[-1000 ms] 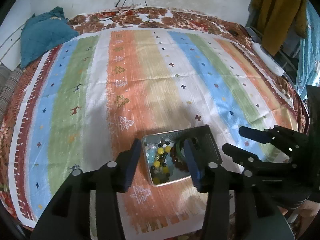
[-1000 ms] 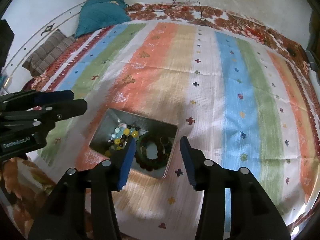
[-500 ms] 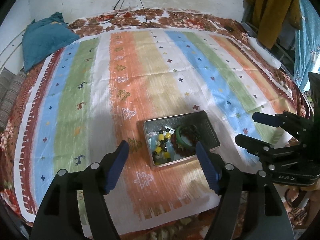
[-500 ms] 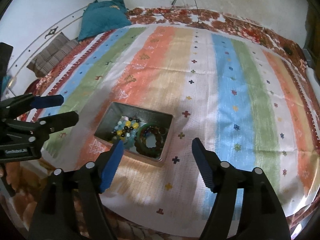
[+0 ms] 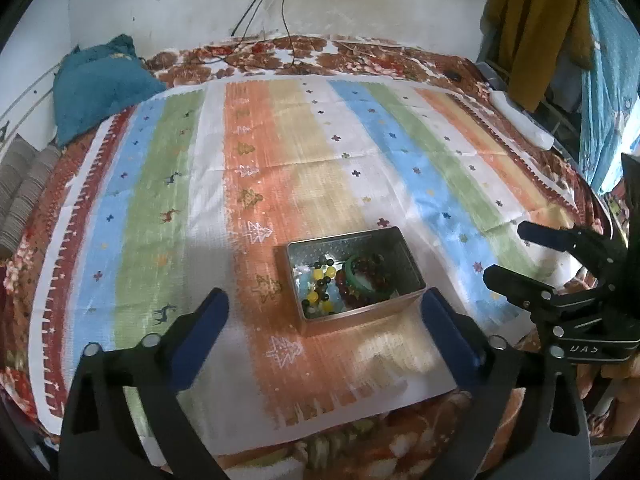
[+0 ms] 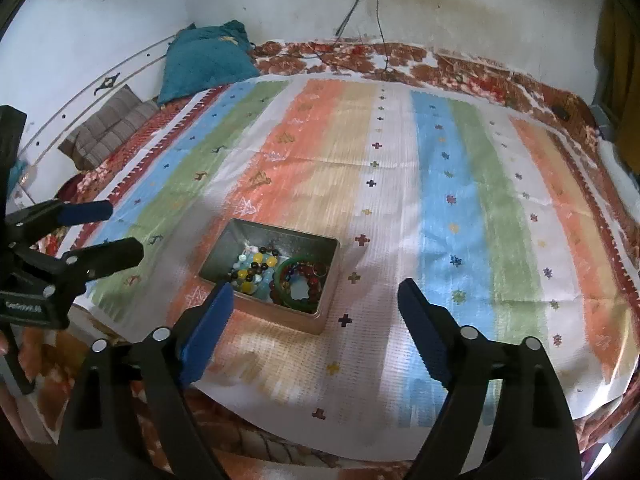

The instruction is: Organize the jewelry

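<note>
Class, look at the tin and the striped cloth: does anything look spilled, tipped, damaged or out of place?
Nothing stands out. The tin sits upright on the striped cloth, the bracelets and beads all lie inside it, and no piece shows on the cloth.

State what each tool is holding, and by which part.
Nothing: the left tool and right tool are open and empty; the jewelry lies in the rectangular metal tin.

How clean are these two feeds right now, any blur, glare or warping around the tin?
Left wrist: strong fisheye bowing at the edges, striped cloth softly smeared, metal tin fairly sharp with a mild sheen on its floor. Right wrist: same warping, tin readable, beads distinct, dim vignette corners, no harsh glare.
</note>
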The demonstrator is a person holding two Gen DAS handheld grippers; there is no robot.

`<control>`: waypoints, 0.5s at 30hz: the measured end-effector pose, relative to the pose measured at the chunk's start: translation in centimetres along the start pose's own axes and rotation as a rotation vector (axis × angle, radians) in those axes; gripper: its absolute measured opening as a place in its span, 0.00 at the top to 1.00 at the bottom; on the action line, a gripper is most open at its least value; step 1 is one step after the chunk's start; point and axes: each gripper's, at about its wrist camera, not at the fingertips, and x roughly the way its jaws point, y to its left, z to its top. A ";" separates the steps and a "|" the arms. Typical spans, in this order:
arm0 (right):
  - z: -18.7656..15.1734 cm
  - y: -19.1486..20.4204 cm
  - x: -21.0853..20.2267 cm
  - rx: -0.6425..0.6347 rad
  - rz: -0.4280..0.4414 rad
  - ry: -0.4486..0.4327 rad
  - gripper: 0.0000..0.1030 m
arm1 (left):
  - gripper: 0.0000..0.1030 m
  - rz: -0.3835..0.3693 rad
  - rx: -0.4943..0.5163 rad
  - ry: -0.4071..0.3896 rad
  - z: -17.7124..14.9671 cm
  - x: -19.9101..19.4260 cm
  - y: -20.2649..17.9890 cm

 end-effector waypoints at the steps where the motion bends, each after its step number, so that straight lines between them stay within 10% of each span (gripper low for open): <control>1: 0.0 0.0 -0.2 -0.002 -0.004 -0.010 0.15 | 0.05 0.000 0.003 -0.003 -0.1 -0.1 -0.1; 15: -1.2 0.9 -2.6 -0.033 -0.012 -0.073 0.06 | 0.05 0.037 0.050 -0.082 -2.2 -2.5 -1.4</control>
